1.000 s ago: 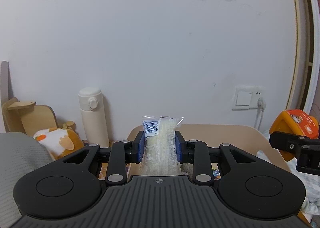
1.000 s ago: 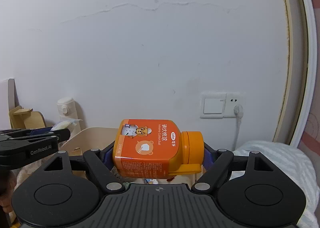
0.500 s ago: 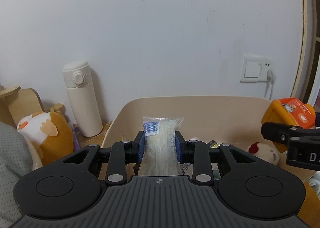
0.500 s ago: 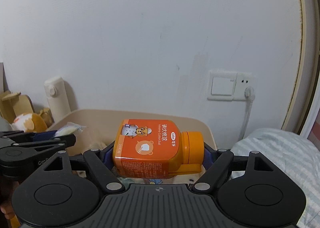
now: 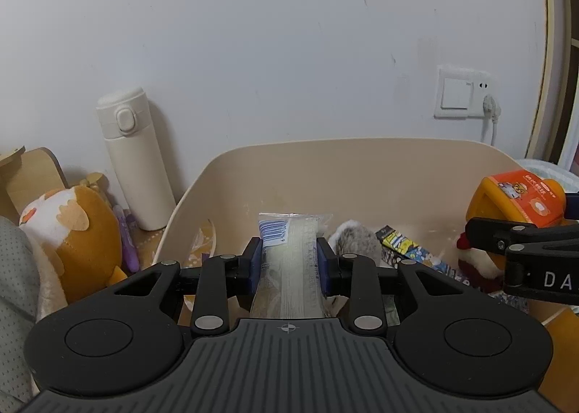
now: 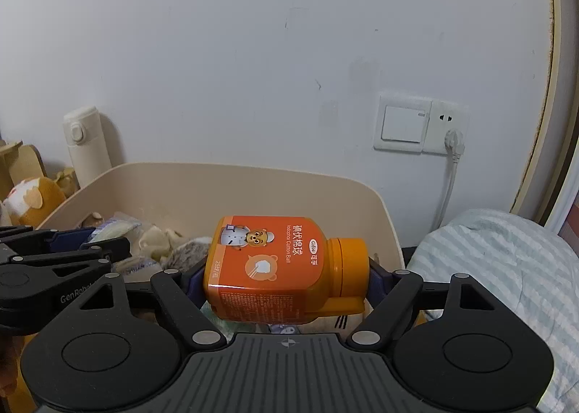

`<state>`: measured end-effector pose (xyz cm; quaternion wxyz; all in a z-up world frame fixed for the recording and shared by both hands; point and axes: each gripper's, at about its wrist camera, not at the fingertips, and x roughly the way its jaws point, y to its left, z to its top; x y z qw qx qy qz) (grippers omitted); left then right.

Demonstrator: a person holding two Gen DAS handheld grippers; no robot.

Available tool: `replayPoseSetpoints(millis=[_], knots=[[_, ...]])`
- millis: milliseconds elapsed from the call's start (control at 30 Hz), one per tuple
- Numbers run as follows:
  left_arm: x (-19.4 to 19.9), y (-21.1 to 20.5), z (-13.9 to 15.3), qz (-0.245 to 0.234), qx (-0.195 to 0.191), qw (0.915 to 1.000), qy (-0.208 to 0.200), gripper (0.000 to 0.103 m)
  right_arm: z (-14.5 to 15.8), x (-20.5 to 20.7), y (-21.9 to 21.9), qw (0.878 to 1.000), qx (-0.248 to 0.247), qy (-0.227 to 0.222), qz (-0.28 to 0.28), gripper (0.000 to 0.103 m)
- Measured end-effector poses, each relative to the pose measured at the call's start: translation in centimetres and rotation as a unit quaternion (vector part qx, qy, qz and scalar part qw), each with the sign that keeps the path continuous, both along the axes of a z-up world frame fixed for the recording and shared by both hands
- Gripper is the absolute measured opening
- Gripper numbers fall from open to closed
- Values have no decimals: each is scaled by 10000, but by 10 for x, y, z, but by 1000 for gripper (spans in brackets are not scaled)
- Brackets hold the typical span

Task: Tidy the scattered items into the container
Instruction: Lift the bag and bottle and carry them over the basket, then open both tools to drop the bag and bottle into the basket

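Two views, both tongs loaded, both at the beige container.

Left wrist view: left tongs [image 5: 288,264] clenched on a clear plastic packet [image 5: 289,268], held lengthwise between the blue pads [image 5: 254,262]. Blue barcode on the packet's far end; digits too small to read. Packet sits over the near edge of the beige container [image 5: 362,167]. In the container: grey fluffy toy [image 5: 356,237], a printed cartoon carton [image 5: 409,250] with unreadable print, a white plush with red trim [image 5: 477,261]. Right tongs enter from the right edge, "DA" visible on the black arm, carrying the orange bottle [image 5: 521,201] above the container's right side. Outside the container, left: white flask [image 5: 134,159] upright against the wall, orange-and-white plush [image 5: 72,228], purple pen [image 5: 126,239], wooden stand [image 5: 32,174]. Wall switch and socket [image 5: 465,92] with a white plug in it.

Right wrist view: right tongs [image 6: 287,277] clenched on the orange bottle [image 6: 275,268], lying sideways, cap to the right. Label reads "Cofoe", "Iodopnea Cotton Ball", Chinese text, bear graphic. Bottle hangs over the container [image 6: 253,188], near its right wall. Left tongs [image 6: 92,243] at the left, "GenRobot" partly readable on the arm, packet [image 6: 115,228] in grip. Striped bedding [image 6: 499,268] right of the container.
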<state>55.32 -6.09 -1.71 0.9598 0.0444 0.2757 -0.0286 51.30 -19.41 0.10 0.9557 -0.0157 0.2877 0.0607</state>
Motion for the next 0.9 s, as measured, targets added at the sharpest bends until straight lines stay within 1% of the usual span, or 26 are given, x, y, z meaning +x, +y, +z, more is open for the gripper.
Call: replayPoseSetpoints(millis=[300, 433, 500, 567, 633, 733, 767, 900], knots=[[1, -2, -3, 11, 125, 9999, 93, 31, -10, 4, -1, 9999, -50, 161, -23, 78], [3, 0, -2, 42, 97, 9998, 153, 32, -12, 4, 0, 9998, -83, 191, 0, 78], [3, 1, -1, 37, 49, 9999, 153, 36, -13, 5, 0, 9997, -64, 243, 42, 78], [2, 3, 0, 24, 18, 9999, 141, 53, -14, 3, 1, 9997, -99, 222, 48, 79], [1, 3, 2, 2, 0, 9999, 109, 63, -14, 1, 0, 9998, -65, 204, 52, 81], [0, 3, 5, -5, -10, 10000, 64, 70, -10, -3, -2, 9999, 34, 109, 48, 84], [-1, 3, 6, 6, -13, 10000, 48, 72, -8, -5, -3, 10000, 49, 70, 48, 86], [-3, 2, 8, 14, -51, 10000, 28, 76, 0, -11, -4, 9999, 71, -70, 36, 91]])
